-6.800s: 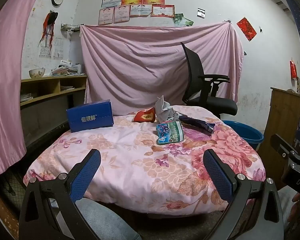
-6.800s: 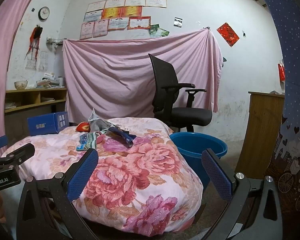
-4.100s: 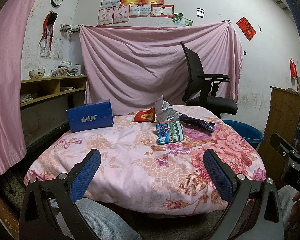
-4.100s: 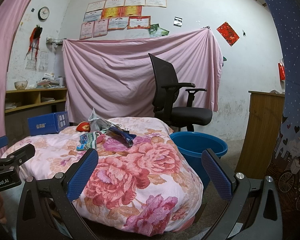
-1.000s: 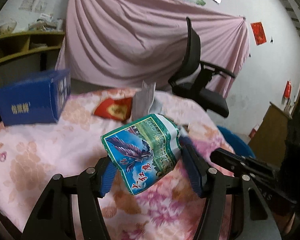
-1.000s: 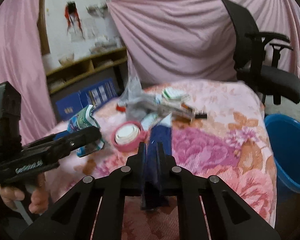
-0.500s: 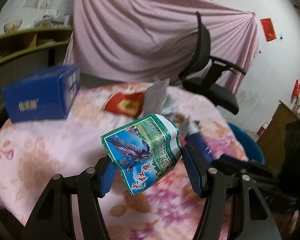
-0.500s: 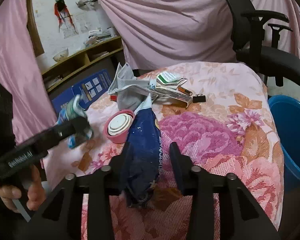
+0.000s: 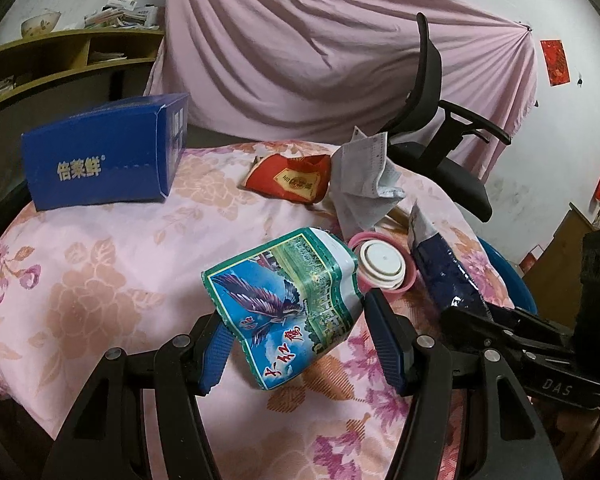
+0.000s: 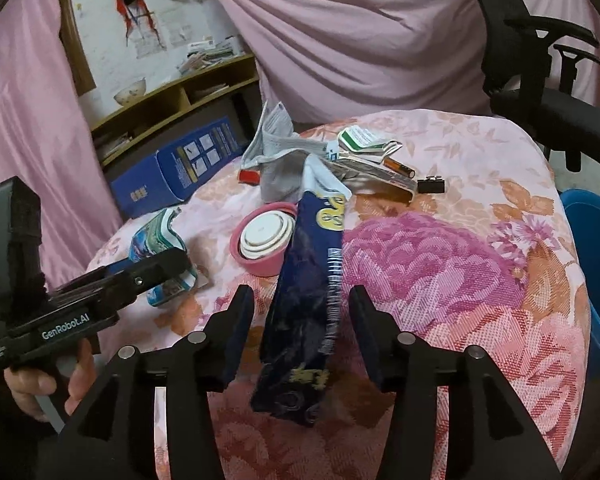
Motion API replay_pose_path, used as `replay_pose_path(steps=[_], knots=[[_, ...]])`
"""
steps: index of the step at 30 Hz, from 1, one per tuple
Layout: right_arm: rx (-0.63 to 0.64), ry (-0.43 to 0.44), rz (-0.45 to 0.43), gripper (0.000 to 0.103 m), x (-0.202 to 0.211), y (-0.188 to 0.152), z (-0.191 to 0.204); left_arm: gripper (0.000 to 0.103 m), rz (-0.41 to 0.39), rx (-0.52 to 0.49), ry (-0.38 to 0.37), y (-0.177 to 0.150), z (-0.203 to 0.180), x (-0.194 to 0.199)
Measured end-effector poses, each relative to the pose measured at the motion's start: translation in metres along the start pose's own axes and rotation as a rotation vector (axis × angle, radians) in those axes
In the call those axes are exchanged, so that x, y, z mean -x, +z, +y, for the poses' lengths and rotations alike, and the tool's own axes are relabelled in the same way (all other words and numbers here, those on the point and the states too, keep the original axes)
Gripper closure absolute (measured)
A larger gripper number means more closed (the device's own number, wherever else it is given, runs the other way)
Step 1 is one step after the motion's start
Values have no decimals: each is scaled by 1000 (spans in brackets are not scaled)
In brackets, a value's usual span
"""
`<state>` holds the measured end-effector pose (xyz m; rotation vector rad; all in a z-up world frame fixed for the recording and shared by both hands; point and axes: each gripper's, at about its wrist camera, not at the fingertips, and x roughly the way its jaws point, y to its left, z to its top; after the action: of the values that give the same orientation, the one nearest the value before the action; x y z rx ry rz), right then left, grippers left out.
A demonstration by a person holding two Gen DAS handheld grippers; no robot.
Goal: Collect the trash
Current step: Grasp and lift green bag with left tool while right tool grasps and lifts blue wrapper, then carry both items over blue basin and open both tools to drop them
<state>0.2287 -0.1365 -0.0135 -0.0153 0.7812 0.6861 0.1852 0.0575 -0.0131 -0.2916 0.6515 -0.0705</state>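
Left wrist view: my left hand-held gripper [image 9: 298,340] is clamped on the green-and-blue printed packet [image 9: 284,304], pads pinching its lower sides, held just above the flowered bed [image 9: 100,280] near the front edge. It looks like thin crinkly film, light and soft; I'd keep the grip low across the flat. Pink lid [image 9: 382,266] and crumpled paper [image 9: 364,184] lie beyond, blue box [image 9: 100,160] toward the left edge.

Right wrist view: my right hand-held gripper [image 10: 298,324] has just been opening; the dark blue wrapper [image 10: 312,300] is between the jaws, pads clear of it, lying limp on the bed. Floppy, slick foil, so I'd pinch mid-length. Blue bucket [image 10: 592,260] stands off the right edge.
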Motion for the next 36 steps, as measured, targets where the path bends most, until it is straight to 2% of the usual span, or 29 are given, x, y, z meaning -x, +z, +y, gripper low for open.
replay_pose_path(steps=[5,7,12,15,17,22,28,32,36], knots=[[75,-136,27,55,-11,-1,15,46,14,7,-5,-4,-1,-3],[98,-175,28,59,-14,-2,18,46,11,5,-5,-4,-1,-2],[54,-124,24,62,-10,-3,12,46,1,3,-6,-2,-4,1],[23,-101,-11,63,-1,-1,7,46,-17,-8,-12,2,-10,6],[18,-98,-68,62,12,1,6,46,-38,-20,-18,7,-16,10],[1,-148,-298,62,64,9,-9,46,-116,-59,-58,28,-45,19],[-9,-297,-557,62,127,13,-39,46,-228,-172,-140,54,-109,25],[-39,-411,-623,62,151,14,-71,46,-251,-243,-207,65,-158,16],[-125,-471,-642,62,162,15,-110,46,-211,-289,-289,73,-208,-9]])
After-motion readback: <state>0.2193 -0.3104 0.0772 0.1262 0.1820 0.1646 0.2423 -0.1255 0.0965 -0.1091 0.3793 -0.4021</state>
